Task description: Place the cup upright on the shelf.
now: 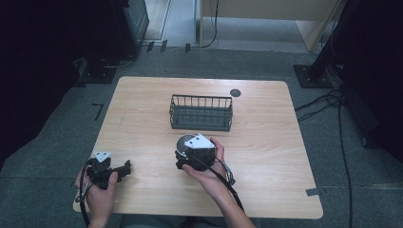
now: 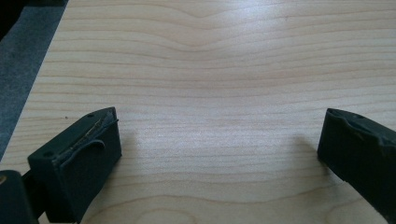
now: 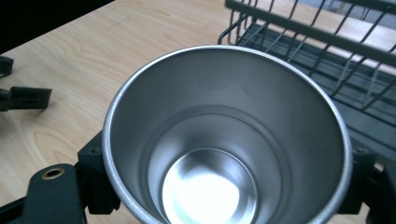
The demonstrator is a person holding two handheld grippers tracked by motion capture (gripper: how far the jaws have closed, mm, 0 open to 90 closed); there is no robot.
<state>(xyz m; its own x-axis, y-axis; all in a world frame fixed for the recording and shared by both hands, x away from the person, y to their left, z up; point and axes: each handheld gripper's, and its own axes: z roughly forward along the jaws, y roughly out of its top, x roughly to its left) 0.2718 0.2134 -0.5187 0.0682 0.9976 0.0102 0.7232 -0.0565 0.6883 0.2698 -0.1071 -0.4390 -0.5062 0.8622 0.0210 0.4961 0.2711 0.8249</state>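
Note:
A shiny metal cup [image 3: 224,140] sits upright between my right gripper's [image 3: 226,186] black jaws, which press on its sides from left and right. From the high view the cup [image 1: 183,141] peeks out just beyond the right gripper [image 1: 190,149], a short way in front of a black wire basket [image 1: 201,112]. That basket [image 3: 327,46] is close behind the cup, at the upper right of the right gripper view. My left gripper [image 1: 124,167] rests near the table's front left corner, its jaws wide apart over bare wood [image 2: 219,149] with nothing between them.
The light wooden table [image 1: 266,142] has a small dark round mark [image 1: 235,92] behind the basket. Cables [image 1: 332,102] run over the grey floor at the right, and dark stands rise at the back left and right.

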